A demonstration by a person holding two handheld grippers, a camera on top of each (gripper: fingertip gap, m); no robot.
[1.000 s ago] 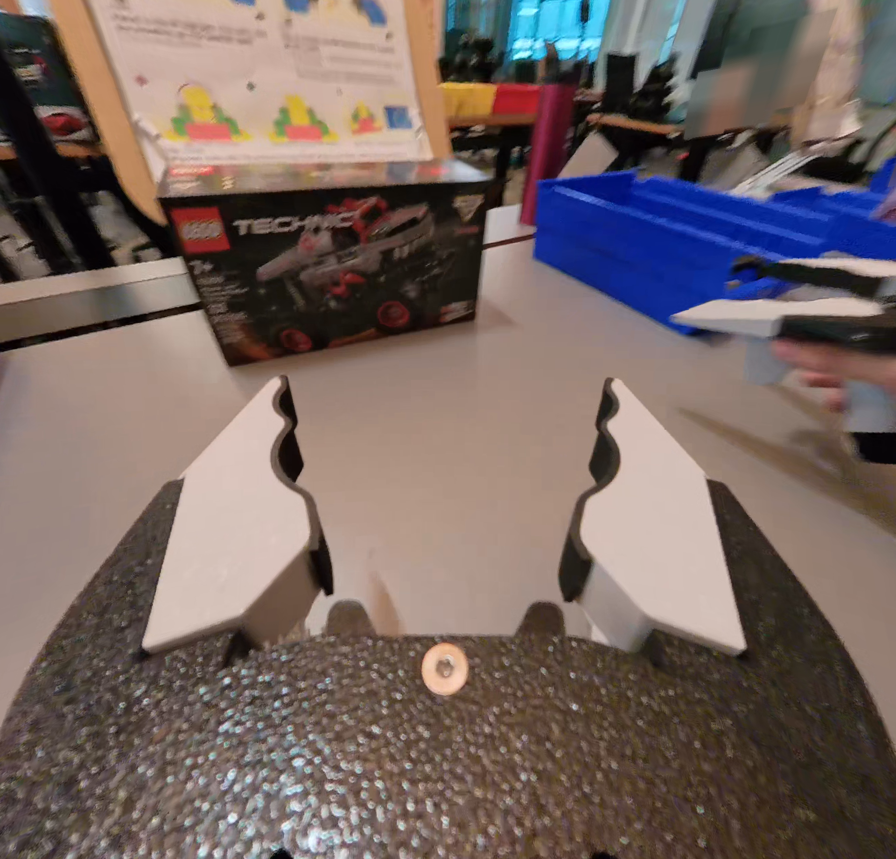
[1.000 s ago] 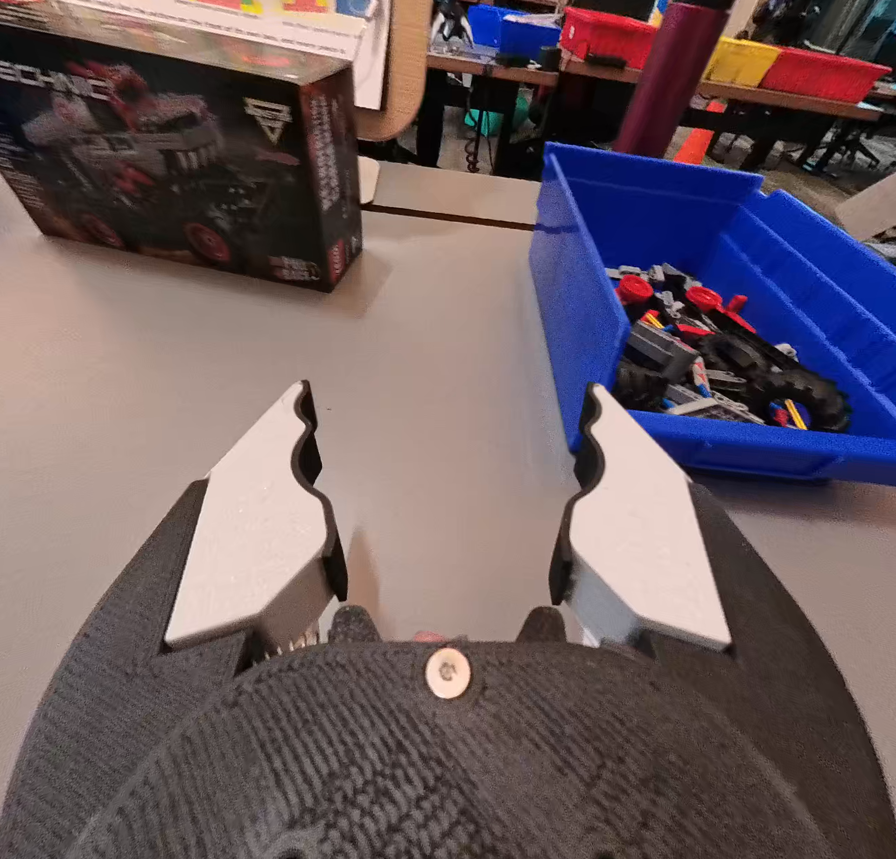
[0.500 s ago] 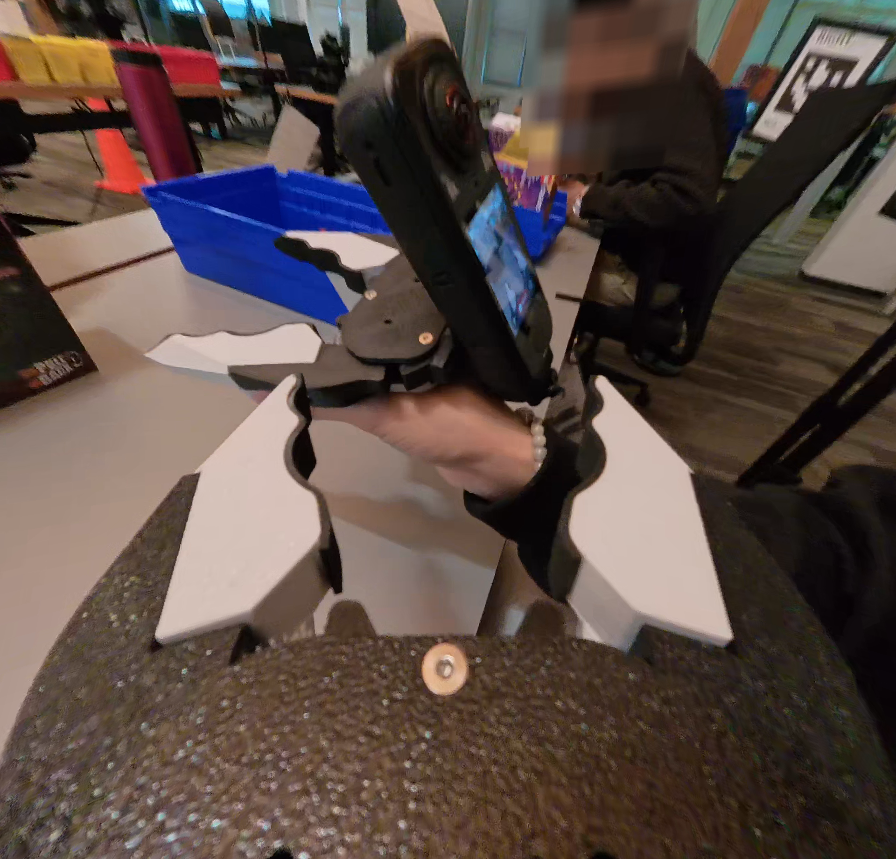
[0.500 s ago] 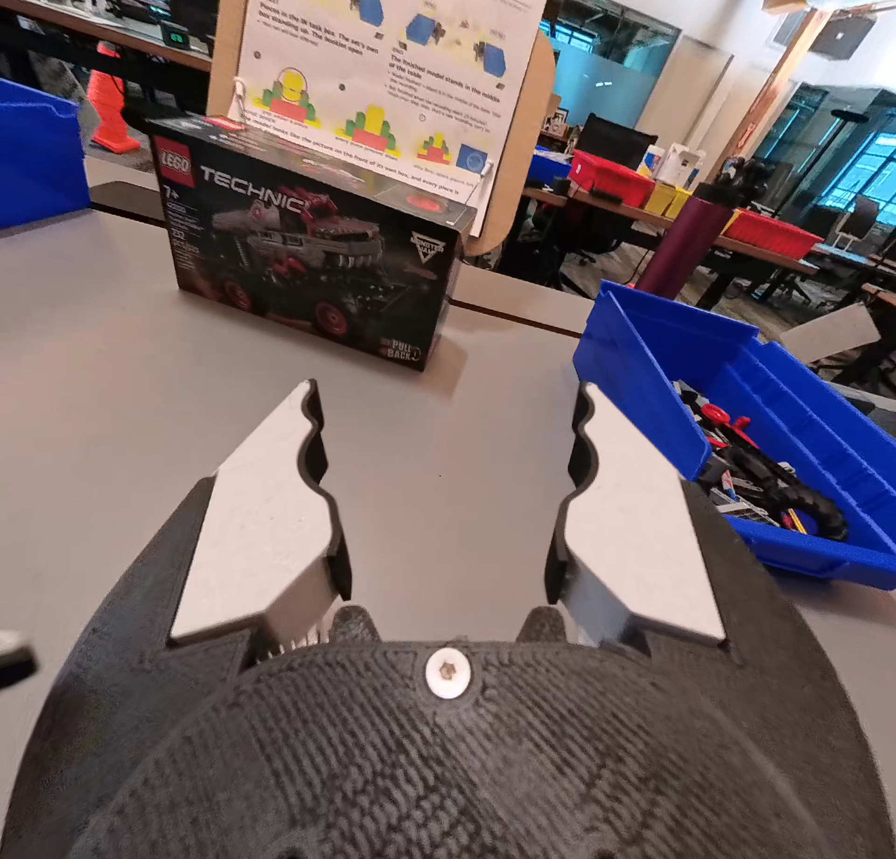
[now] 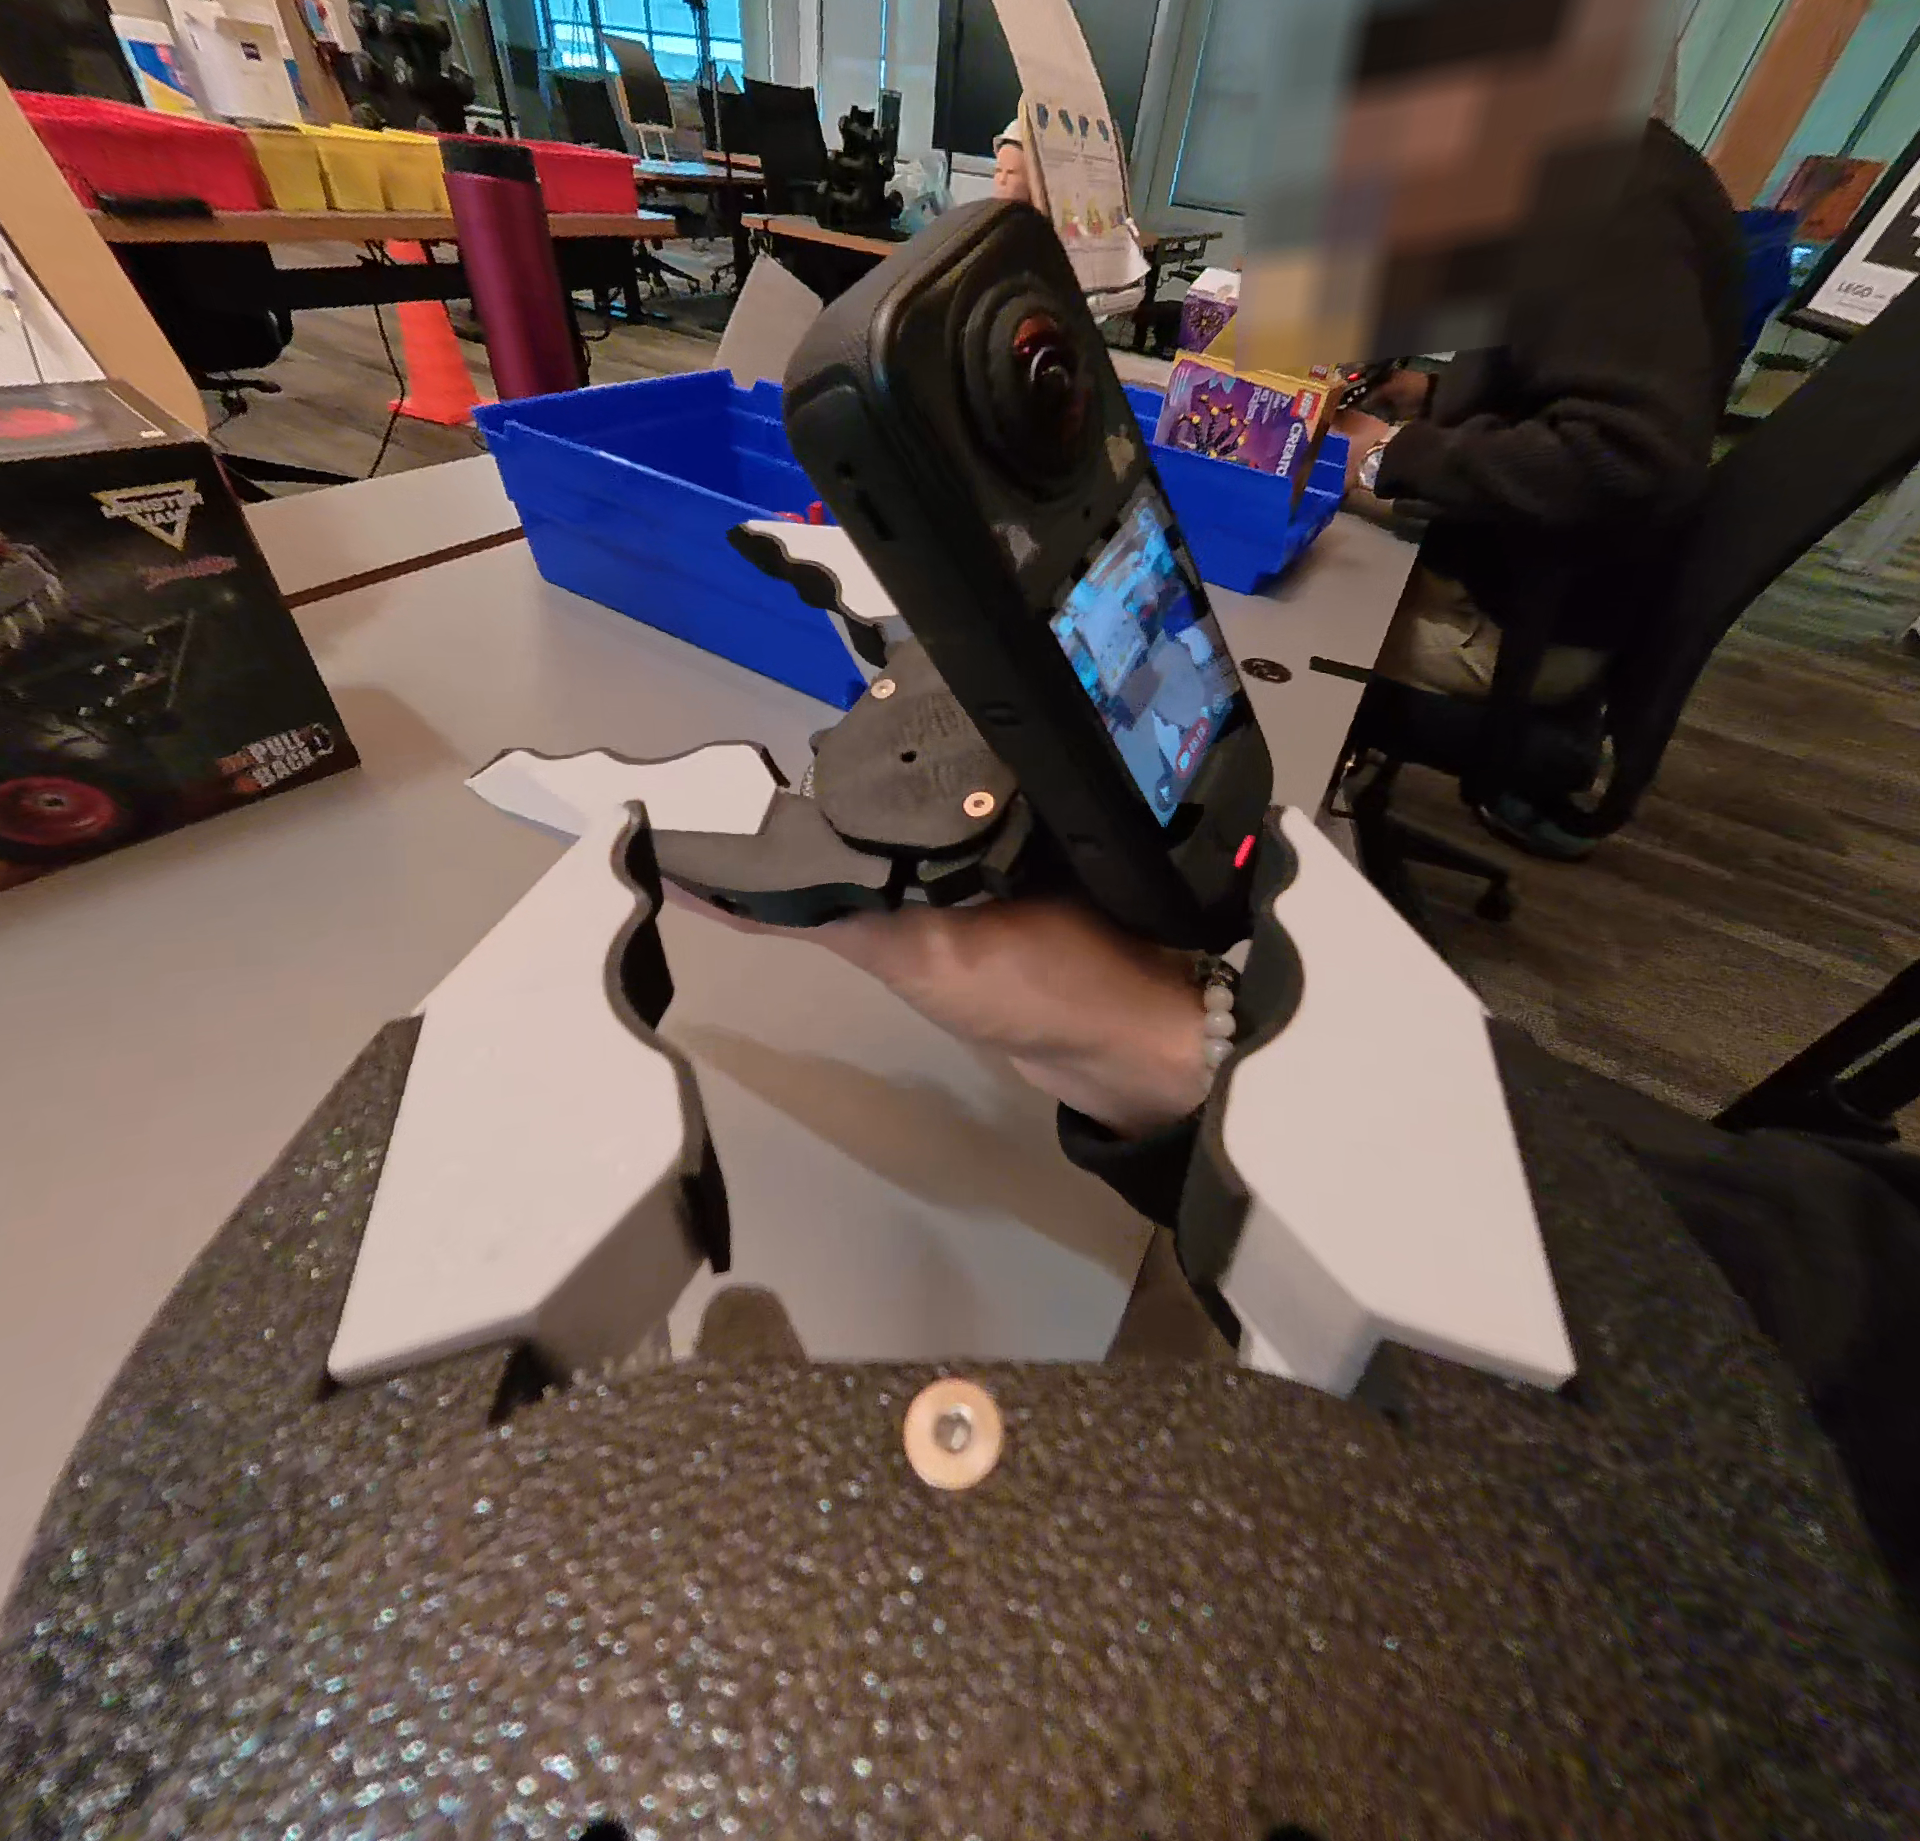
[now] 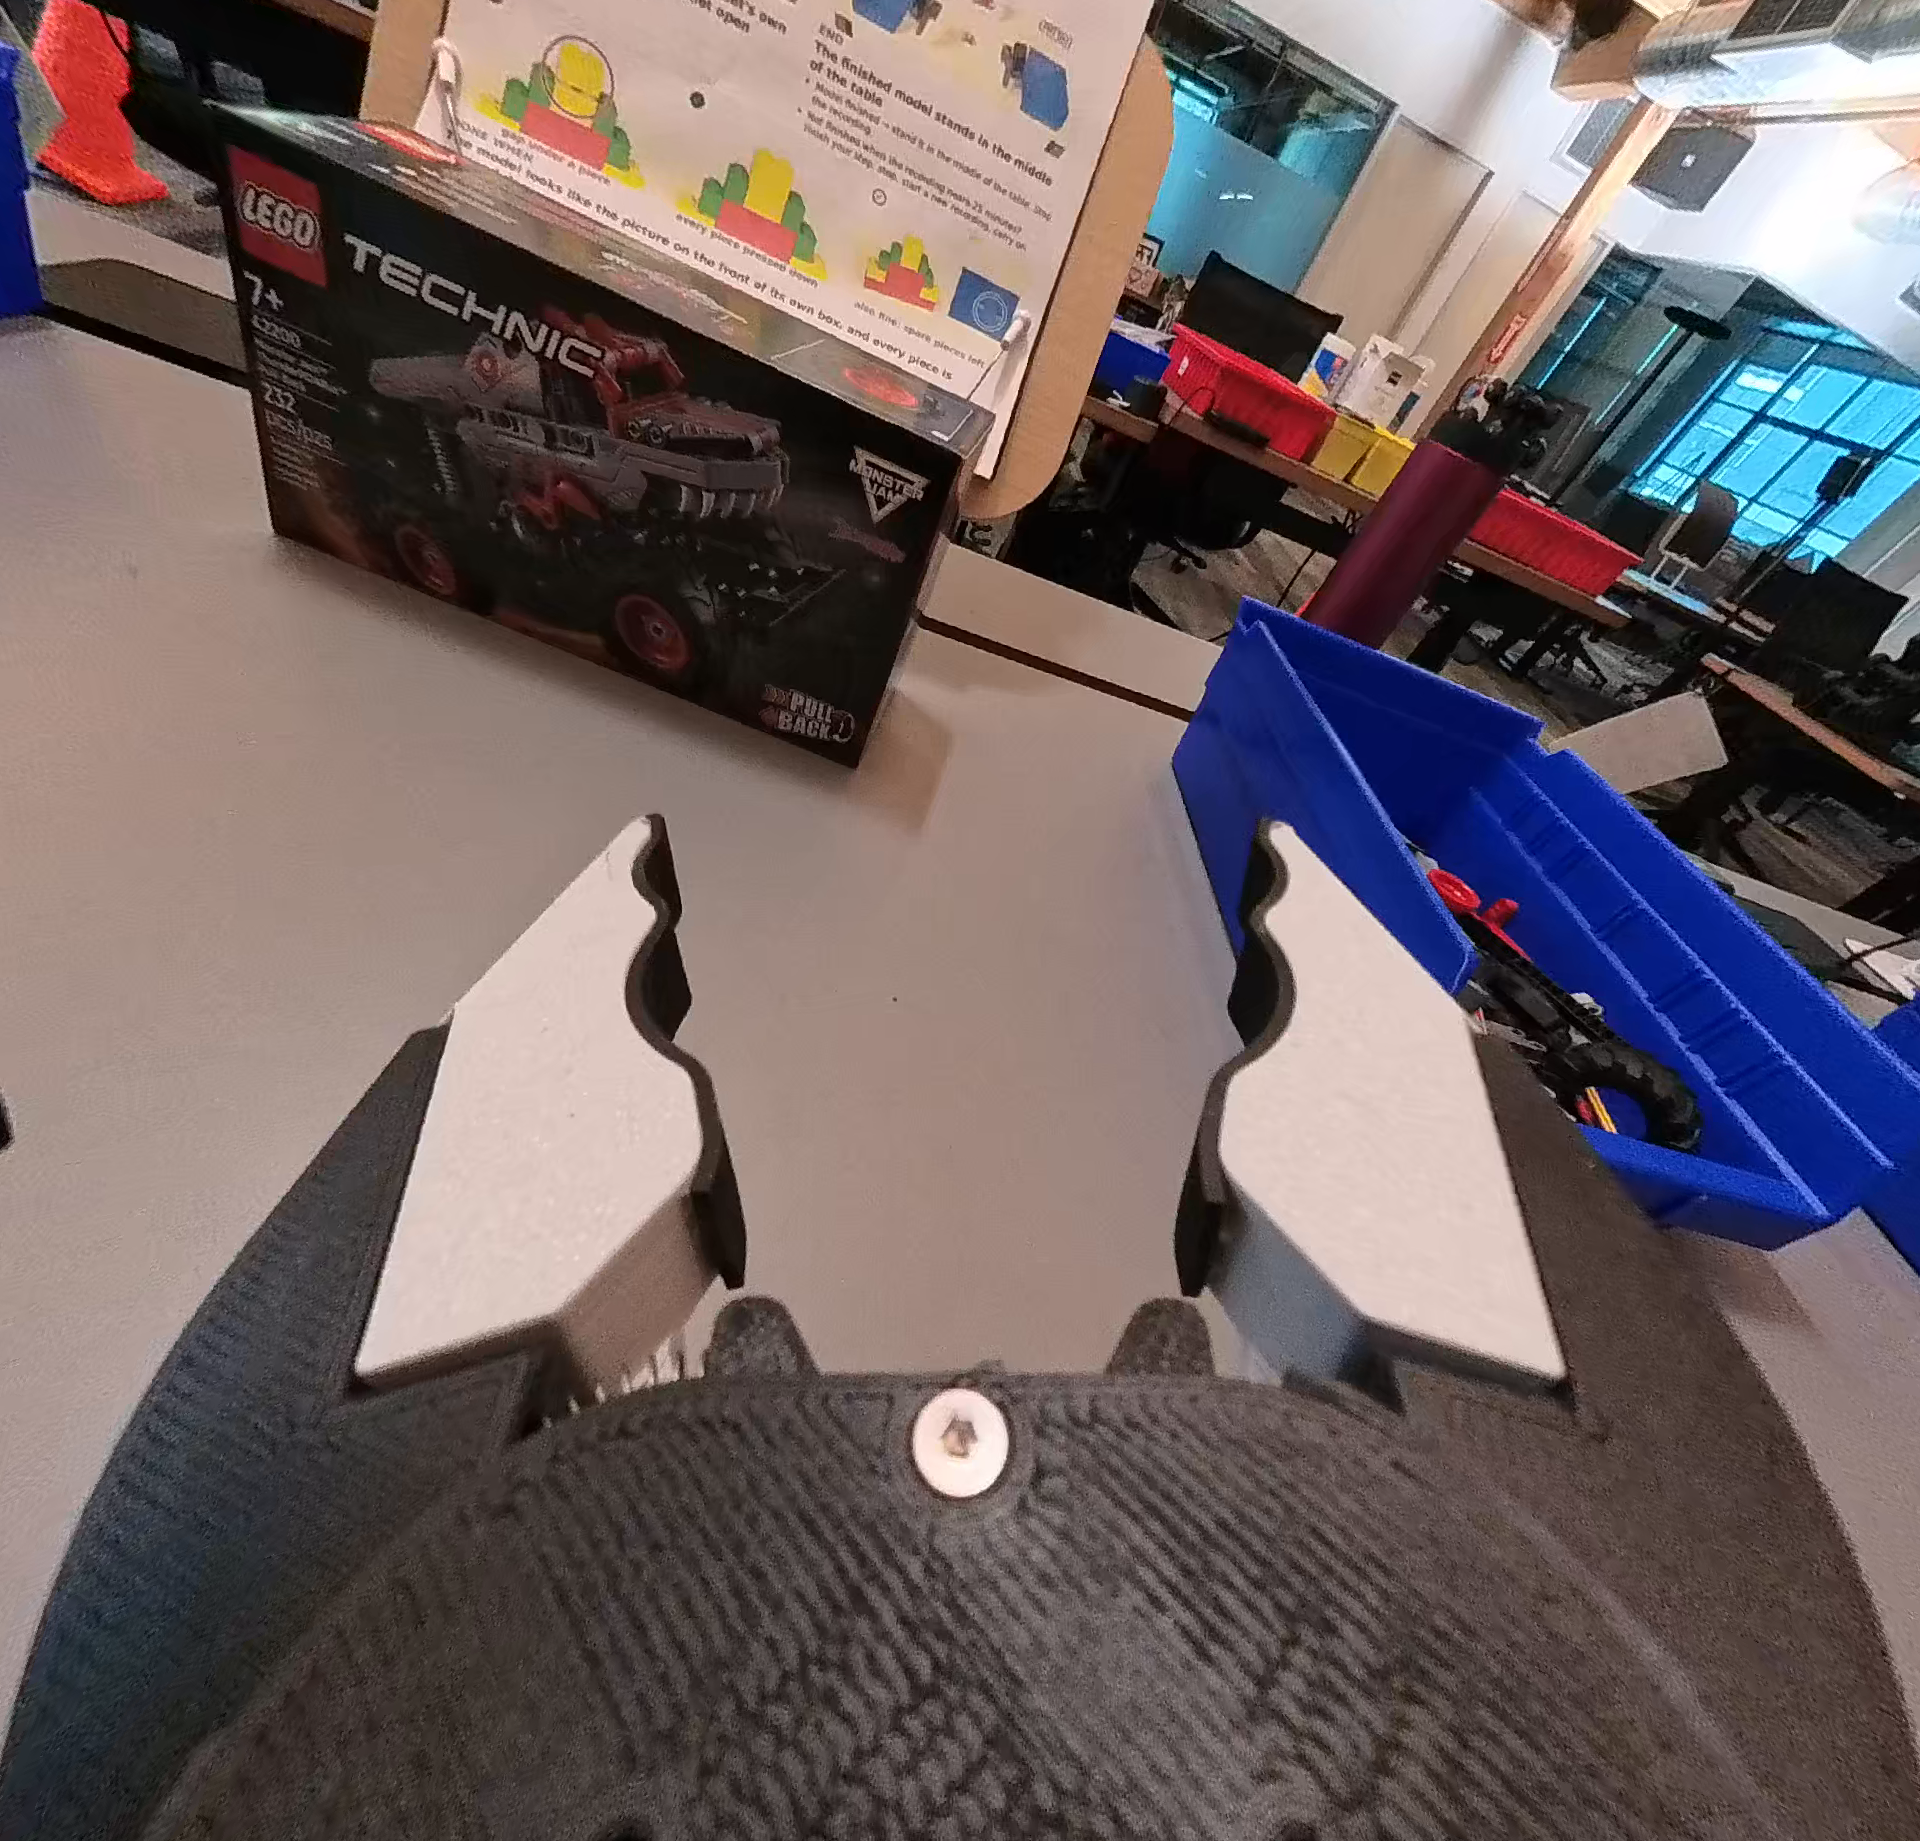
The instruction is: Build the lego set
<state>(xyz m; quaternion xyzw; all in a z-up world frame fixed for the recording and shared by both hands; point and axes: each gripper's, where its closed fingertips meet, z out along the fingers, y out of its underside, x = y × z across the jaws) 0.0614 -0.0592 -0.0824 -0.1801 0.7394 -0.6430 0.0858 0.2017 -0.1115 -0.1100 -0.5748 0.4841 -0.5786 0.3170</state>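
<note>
While both tools hang above the grey surface (image 6: 260, 856), my right gripper (image 6: 961, 944) has its fingers spread wide with nothing between them, just left of the blue bin (image 6: 1351, 783) (loose set pieces (image 6: 1558, 1022) lie inside it). My left gripper (image 5: 951, 918) is equally spread and empty, aimed at the right one. The set's box (image 6: 582, 503) stands left of the bin.

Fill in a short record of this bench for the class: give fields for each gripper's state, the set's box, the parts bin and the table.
left gripper: open, empty, aimed at the right gripper
right gripper: open, empty, over bare table
set box: upright on the table, appears closed
blue bin: right of the box, loose parts and a black tyre inside
table: grey, nothing built on it yet
</note>
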